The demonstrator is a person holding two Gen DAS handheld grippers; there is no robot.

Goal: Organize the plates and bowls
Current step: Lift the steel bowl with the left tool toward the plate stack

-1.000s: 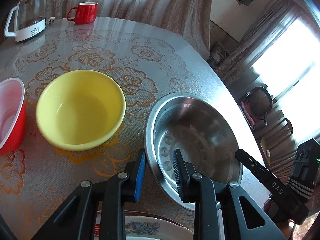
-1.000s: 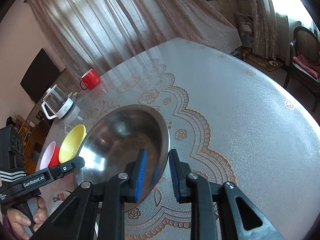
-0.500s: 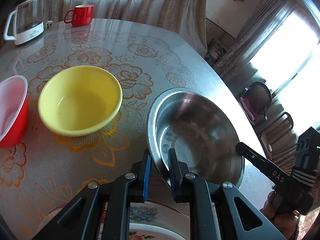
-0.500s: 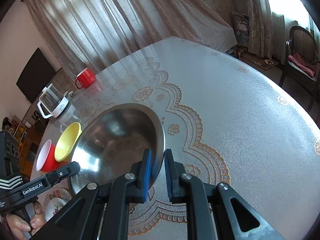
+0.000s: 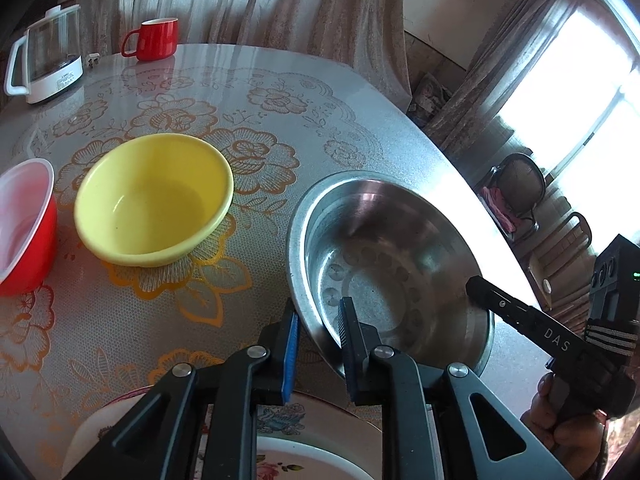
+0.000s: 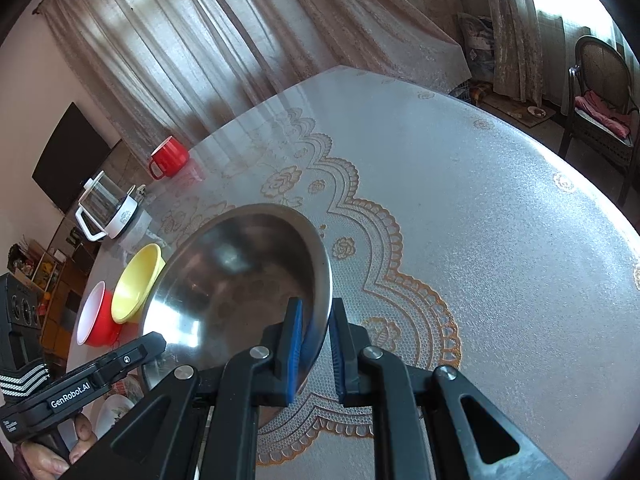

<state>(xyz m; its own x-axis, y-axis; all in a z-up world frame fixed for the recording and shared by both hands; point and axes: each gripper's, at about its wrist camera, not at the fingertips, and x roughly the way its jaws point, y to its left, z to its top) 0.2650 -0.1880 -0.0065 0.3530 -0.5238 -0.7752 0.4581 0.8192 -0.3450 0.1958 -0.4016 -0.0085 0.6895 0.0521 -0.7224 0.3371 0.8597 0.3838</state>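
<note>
A steel bowl (image 5: 384,264) sits on the table, also seen in the right wrist view (image 6: 240,280). My left gripper (image 5: 318,326) is shut on its near left rim. My right gripper (image 6: 314,320) is shut on its right rim; its body shows at the right of the left wrist view (image 5: 532,324). A yellow bowl (image 5: 154,198) stands left of the steel bowl, with a red bowl with white inside (image 5: 24,224) further left. A floral plate (image 5: 288,432) lies under my left gripper.
A red mug (image 5: 154,38) and a glass kettle (image 5: 44,60) stand at the far edge of the round table (image 6: 480,220). A chair (image 6: 600,92) stands beyond the table on the right. The left gripper's handle (image 6: 76,392) shows at lower left.
Both grippers closed from open onto opposite rims of the steel bowl. The bowl has tilted and shifted slightly.
</note>
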